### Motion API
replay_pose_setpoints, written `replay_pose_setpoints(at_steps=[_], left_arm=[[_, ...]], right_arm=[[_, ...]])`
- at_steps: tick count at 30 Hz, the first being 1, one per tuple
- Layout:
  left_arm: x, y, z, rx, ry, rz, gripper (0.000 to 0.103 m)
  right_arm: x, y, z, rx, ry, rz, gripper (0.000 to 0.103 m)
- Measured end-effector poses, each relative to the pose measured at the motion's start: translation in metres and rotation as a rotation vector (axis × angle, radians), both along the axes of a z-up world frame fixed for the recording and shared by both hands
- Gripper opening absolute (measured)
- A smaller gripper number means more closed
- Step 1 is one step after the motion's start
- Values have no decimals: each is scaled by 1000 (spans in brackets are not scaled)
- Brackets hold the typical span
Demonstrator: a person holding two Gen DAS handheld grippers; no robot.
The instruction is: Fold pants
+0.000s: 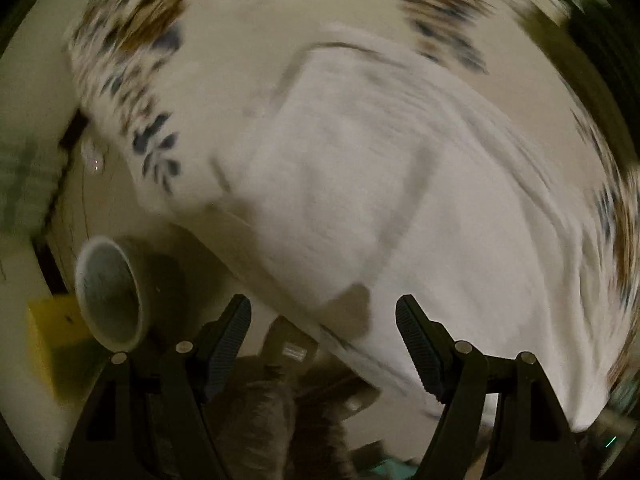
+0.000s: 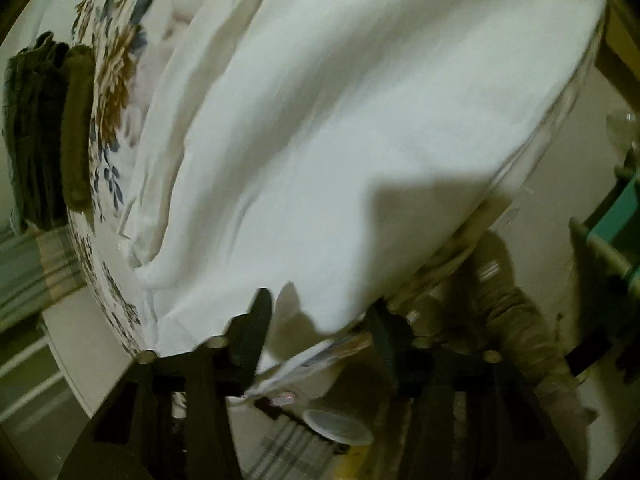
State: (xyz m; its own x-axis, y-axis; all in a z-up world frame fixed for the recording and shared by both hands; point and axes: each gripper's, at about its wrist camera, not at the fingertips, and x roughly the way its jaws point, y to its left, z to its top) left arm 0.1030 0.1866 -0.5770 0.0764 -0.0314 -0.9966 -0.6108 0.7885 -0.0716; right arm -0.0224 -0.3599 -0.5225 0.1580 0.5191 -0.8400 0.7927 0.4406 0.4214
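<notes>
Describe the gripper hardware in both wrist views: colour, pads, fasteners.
Both match: the left gripper and right gripper have black angular linkage arms with round silver pins at the pivots. The fingers carry dark, finely ribbed pads. No cables or markings visible.

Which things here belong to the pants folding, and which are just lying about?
Job: white pants; left gripper, open, holding nothing; right gripper, jaws apart over the pants' edge.

Lying about: cup; yellow block; dark folded clothes; floral cloth beneath the pants.
</notes>
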Motion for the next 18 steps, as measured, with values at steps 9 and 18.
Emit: replay_pose_setpoints(at_steps=[9,18], left_arm=[[-14,80,-27,-140,-112,205,15],[-10,92,-5,-115,-161,120,14]], right_arm=[[11,24,32,-229,4,26,5],[17,46,33,-288,32,127,5]])
